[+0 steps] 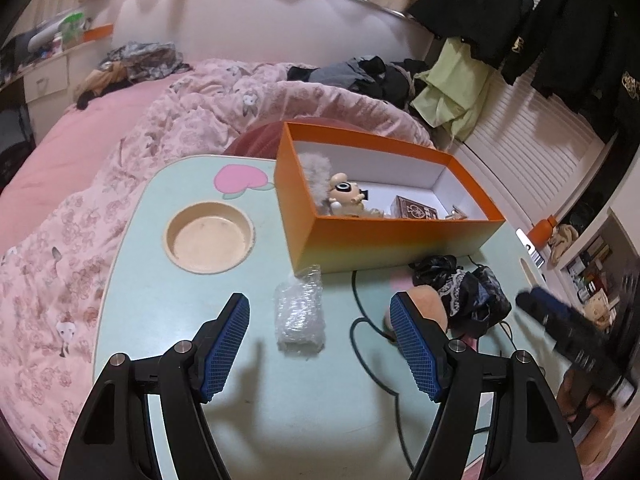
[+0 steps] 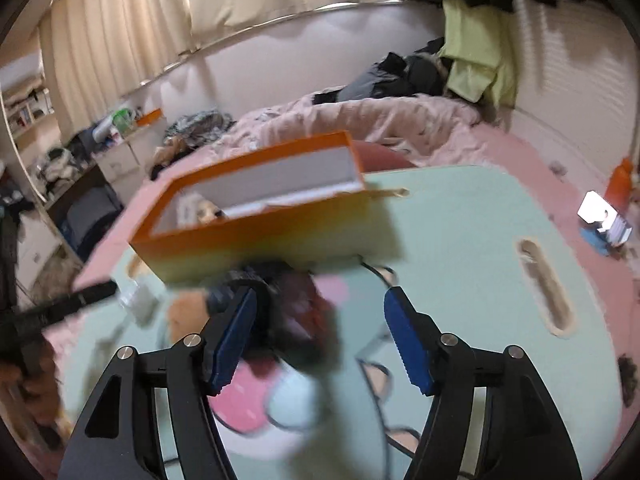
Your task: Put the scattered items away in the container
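Both sets of jaws spread wide, nothing held — bubble wrap dead ahead of the left ones.

Left gripper (image 1: 320, 336) has the wrap (image 1: 299, 314) sitting between its blue ribbed pads, a bit past the tips, long axis running straight away from the jaws toward the box (image 1: 384, 216). It's clear, crinkly and squashy, so I'd guess it gives a lot when pinched. Right gripper (image 2: 320, 344) is blurry, hanging over the dark cloth bundle (image 2: 288, 312), which lies between its fingers and just this side of the box wall. Box is stiff orange card, white inside, already holding a figurine (image 1: 346, 196) and a small brown carton (image 1: 416, 209). Left looks nearer the wrap — right nearer the cloth.
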`<control>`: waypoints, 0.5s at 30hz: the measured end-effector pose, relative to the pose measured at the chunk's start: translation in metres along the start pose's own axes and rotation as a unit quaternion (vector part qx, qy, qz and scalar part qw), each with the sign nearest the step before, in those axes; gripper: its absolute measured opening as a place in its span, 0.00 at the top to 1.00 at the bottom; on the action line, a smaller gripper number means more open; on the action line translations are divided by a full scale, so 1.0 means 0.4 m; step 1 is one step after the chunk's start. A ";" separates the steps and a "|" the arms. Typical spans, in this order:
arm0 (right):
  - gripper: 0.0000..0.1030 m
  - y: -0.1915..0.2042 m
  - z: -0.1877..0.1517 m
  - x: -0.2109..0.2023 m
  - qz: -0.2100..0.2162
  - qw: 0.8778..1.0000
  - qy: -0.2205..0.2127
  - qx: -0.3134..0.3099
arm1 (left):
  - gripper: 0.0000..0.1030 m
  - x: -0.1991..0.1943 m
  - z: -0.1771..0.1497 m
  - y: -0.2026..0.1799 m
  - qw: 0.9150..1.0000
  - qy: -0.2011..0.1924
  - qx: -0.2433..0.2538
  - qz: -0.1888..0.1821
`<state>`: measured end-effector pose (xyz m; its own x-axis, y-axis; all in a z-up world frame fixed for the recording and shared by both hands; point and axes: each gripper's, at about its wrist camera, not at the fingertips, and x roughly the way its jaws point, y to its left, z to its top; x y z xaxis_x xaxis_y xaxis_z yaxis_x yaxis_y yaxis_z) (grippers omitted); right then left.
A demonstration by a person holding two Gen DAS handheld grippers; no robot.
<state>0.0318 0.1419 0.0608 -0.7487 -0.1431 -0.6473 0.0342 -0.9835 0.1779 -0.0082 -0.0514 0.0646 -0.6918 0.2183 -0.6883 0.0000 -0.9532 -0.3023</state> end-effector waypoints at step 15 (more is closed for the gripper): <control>0.35 -0.031 -0.085 0.010 0.023 0.999 0.022 0.023 | 0.45 0.232 0.273 -0.244 0.986 0.159 0.043 -0.017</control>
<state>0.0508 0.1496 0.0307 -0.7178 -0.1935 -0.6688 0.0371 -0.9699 0.2408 -0.1513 0.0393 0.1023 -0.4296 0.2919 -0.8545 -0.0895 -0.9554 -0.2814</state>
